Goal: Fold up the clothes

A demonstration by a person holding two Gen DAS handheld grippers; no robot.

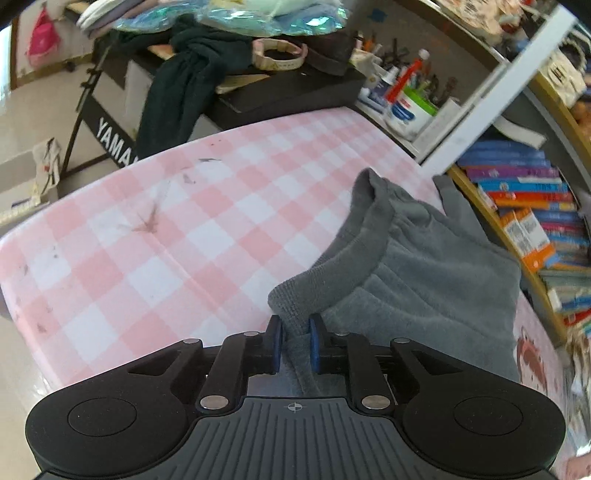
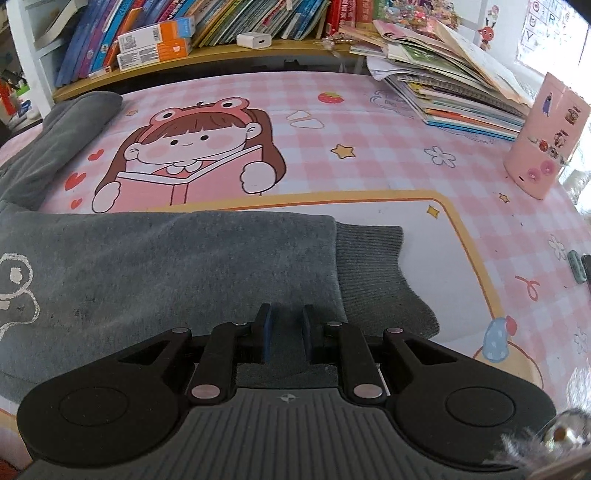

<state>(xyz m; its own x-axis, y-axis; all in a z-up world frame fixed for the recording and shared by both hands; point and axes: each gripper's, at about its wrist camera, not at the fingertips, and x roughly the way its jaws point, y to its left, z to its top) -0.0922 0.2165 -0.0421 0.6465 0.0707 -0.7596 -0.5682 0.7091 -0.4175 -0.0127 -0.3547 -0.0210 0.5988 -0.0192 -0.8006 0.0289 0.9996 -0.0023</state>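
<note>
A grey fleece garment (image 1: 436,266) lies on the pink checked table cover (image 1: 177,236). Its ribbed band (image 1: 354,254) rises off the cover toward my left gripper (image 1: 295,343), which is shut on a fold of that band between its blue pads. In the right wrist view the same grey garment (image 2: 177,266) lies flat, with a ribbed cuff (image 2: 373,266) at its right end and a white drawing (image 2: 14,288) at the left. My right gripper (image 2: 285,334) sits at the garment's near edge, jaws narrow, with grey fabric between the pads.
A bookshelf (image 2: 207,26) runs along the table's far side. A stack of notebooks (image 2: 458,88) and a pink box (image 2: 546,136) stand at the back right. A dark keyboard stand piled with clothes (image 1: 207,74) and a pot of pens (image 1: 410,103) lie beyond the table's left end.
</note>
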